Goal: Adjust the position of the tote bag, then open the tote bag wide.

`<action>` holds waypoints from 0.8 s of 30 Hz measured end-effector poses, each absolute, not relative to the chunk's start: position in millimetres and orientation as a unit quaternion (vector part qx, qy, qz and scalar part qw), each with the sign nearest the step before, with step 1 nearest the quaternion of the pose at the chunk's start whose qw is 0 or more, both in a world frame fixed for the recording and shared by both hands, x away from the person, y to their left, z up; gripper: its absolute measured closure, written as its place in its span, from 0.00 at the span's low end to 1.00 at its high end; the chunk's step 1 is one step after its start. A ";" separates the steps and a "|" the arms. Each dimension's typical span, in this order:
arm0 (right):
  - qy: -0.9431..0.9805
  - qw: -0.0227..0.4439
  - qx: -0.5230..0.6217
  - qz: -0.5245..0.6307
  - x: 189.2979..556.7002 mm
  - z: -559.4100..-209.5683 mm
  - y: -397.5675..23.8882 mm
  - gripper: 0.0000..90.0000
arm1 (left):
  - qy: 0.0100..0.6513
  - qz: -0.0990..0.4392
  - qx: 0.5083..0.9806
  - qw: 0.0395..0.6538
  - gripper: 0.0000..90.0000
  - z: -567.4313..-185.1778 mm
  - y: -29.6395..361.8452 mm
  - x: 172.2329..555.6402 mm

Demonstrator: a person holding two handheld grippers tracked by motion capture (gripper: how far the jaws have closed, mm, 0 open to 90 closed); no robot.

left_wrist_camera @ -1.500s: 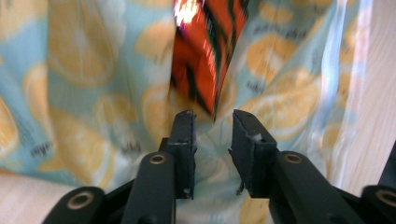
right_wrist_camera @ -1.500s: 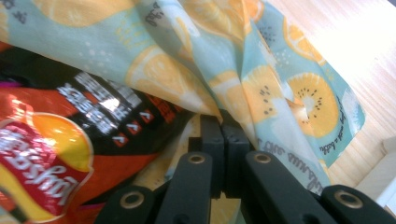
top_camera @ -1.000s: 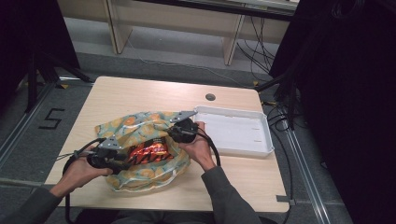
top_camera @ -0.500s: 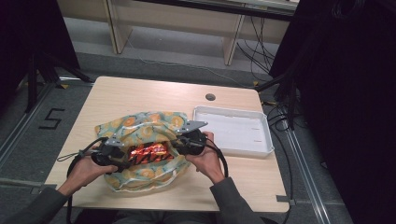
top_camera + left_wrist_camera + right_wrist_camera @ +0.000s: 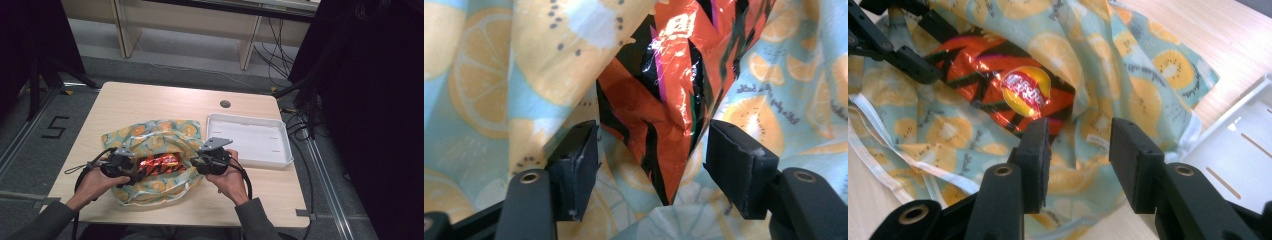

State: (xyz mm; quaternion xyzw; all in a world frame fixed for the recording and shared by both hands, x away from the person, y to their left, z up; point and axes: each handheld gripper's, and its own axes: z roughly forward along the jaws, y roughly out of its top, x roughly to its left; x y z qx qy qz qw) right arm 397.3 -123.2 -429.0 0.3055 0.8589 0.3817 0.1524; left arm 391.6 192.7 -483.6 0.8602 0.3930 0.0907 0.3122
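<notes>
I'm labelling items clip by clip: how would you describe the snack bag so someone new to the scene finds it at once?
Start at the wooden table and find the fruit-print cloth bag lying left of the white tray. In the cloth bag's opening, between the left gripper and right gripper, lies the snack bag. It is shiny, crinkly orange-red foil with black stripes and a yellow-and-red logo.

Light wood table (image 5: 150, 102) with a round grommet hole (image 5: 225, 104). Grey carpet floor (image 5: 30, 145), a "5" taped on it (image 5: 55, 127). Wooden furniture legs (image 5: 125, 30) beyond the table. Black drapes (image 5: 370, 100) at right and far left. Cables (image 5: 280, 45) trail across the floor.
</notes>
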 end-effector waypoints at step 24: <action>0.864 0.144 0.303 0.375 375.1 -432.7 -138.3 0.64 | 0.370 0.105 0.875 0.294 0.55 -488.4 189.4 390.9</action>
